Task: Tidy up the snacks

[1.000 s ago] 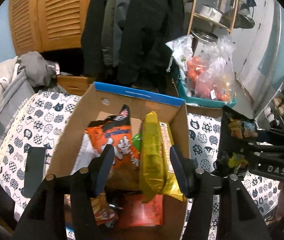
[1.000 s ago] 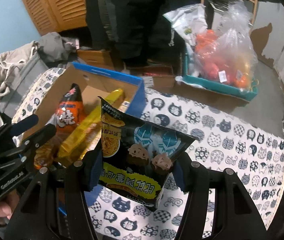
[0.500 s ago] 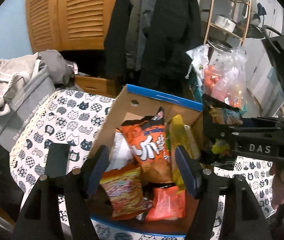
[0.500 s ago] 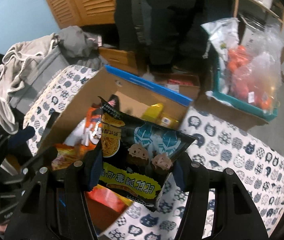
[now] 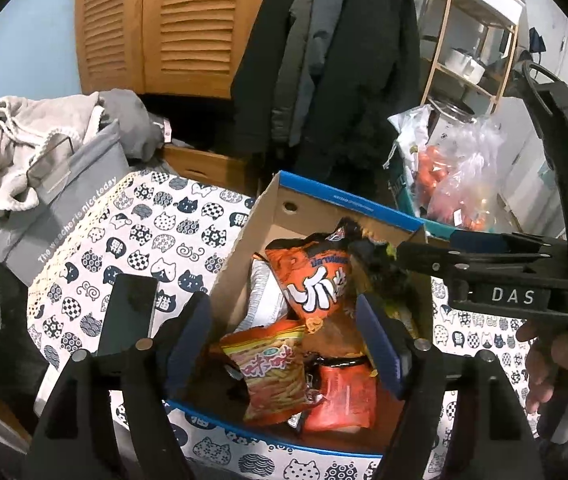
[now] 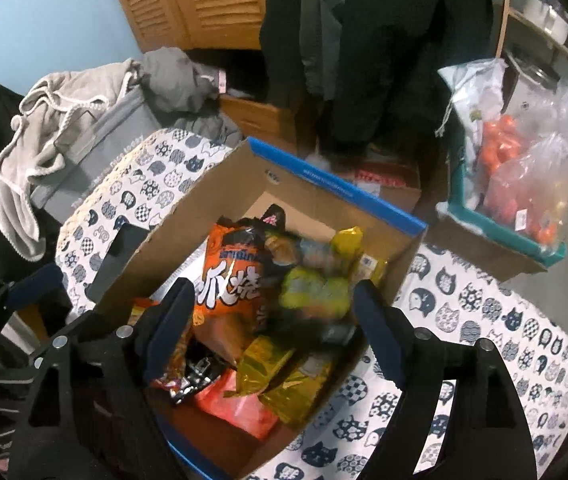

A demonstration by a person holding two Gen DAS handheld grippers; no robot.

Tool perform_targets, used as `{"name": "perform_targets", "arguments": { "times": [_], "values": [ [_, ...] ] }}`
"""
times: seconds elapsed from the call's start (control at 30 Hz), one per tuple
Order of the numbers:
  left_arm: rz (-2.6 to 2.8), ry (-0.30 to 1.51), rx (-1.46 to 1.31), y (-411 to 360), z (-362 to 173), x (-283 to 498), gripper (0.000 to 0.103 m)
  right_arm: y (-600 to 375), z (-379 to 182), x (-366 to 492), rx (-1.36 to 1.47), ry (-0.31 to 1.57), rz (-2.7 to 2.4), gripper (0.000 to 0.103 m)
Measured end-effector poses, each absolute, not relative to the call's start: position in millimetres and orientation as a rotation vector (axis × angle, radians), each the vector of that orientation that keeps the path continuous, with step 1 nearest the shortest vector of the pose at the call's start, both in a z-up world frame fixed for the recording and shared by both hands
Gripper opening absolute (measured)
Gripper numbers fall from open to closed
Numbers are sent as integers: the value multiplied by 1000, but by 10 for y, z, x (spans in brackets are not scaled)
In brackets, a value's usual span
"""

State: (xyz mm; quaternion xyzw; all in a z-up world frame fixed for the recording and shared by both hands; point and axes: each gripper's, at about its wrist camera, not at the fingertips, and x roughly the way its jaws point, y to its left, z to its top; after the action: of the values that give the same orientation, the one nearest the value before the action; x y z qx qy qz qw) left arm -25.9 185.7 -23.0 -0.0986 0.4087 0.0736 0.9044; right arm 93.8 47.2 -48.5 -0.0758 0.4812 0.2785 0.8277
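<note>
A cardboard box with a blue rim (image 5: 347, 200) (image 6: 335, 184) stands on the cat-print cloth and holds several snack bags. An orange bag (image 5: 311, 276) (image 6: 232, 276) leans in the middle, with a fries bag (image 5: 272, 368) and a red bag (image 5: 343, 396) at the front. The black noodle bag (image 6: 307, 292) (image 5: 379, 264) is blurred and falling onto the yellow bags (image 6: 284, 372) inside the box. My right gripper (image 6: 274, 320) (image 5: 423, 256) is open above the box. My left gripper (image 5: 284, 340) is open and empty over the box's near edge.
A dark phone (image 5: 128, 312) lies on the cloth left of the box. A grey storage bin (image 5: 60, 200) with clothes stands at the far left. A teal crate with bagged fruit (image 6: 523, 176) sits at the right. Coats hang behind.
My right gripper moved over the box and opened, letting go of the black noodle bag, which drops into the box. My left gripper drew back a little.
</note>
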Motion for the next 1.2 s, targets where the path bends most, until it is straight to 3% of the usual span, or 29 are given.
{"name": "perform_targets", "arguments": {
  "times": [0.73, 1.2],
  "values": [
    [145, 765, -54, 1378, 186, -501, 101, -445, -114, 463, -106, 891, 436, 82],
    [184, 774, 11, 1255, 213, -455, 101, -700, -115, 232, -135, 827, 389, 83]
  ]
}}
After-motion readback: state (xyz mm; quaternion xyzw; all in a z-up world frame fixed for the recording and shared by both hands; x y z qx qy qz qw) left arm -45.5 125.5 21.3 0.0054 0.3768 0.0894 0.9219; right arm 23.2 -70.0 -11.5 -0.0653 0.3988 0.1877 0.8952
